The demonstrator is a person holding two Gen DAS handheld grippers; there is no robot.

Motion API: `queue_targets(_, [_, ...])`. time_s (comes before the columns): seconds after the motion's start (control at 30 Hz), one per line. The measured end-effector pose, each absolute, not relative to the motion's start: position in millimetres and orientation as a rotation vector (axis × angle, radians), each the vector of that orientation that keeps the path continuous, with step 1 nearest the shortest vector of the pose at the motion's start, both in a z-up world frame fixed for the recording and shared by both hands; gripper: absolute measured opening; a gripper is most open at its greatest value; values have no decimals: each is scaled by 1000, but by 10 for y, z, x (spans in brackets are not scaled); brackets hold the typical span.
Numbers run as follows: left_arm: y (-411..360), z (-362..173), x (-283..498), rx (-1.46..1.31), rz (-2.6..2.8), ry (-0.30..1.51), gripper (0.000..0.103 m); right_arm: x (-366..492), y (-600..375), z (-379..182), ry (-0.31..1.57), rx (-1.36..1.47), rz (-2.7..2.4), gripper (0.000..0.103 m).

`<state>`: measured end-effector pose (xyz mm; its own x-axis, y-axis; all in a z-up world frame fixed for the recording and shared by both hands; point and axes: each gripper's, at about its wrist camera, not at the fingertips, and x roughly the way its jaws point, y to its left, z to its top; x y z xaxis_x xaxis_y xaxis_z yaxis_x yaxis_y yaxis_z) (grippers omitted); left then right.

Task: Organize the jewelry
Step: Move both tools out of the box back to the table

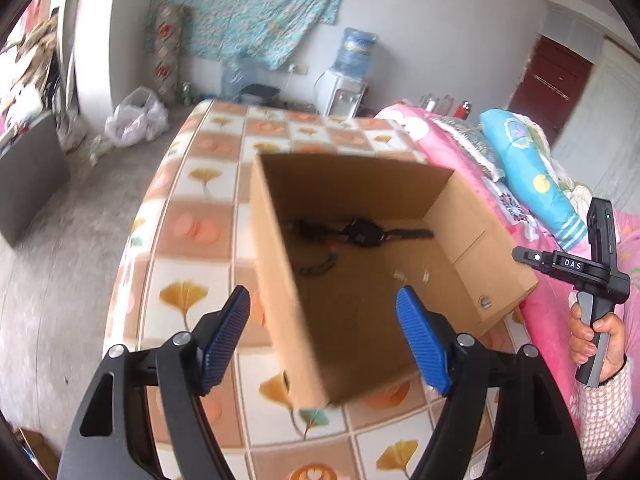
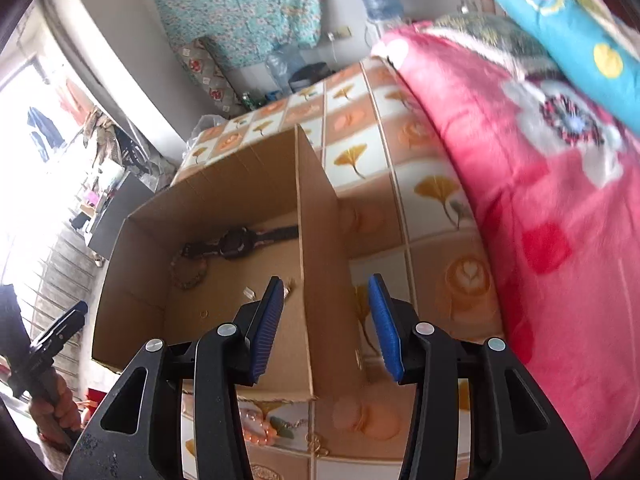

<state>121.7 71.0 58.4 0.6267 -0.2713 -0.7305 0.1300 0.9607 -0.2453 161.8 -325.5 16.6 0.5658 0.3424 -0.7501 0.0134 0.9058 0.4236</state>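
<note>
Below the cardboard box [image 2: 224,280], only the right view shows a bead bracelet [image 2: 256,432]; both tools [image 1: 323,336] [image 2: 326,328] spread, empty.

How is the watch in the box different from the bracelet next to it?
The watch is black and lies stretched out straight; the bracelet is pale, beaded and curled into a ring. The watch looks longer and chunkier, the bracelet thinner. Both lie on the floor of the cardboard box.

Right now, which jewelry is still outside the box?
The orange bead bracelet and the gold chain lie on the tablecloth in front of the box. The black watch and the small bits are already inside.
</note>
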Motion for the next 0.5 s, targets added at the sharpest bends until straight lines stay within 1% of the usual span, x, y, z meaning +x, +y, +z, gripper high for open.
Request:
queue_targets(0.1, [807,436,1162,-248,-234,897,74,1563,-3204,75,982,480,261,35])
queue_targets(0.23, [851,327,1136,-316,-264,908,74,1485,-3153,124,964,471,227,35])
queue_targets(0.5, [813,227,1154,-318,-266,912,74,1337,-3124,103,969,525,253,33])
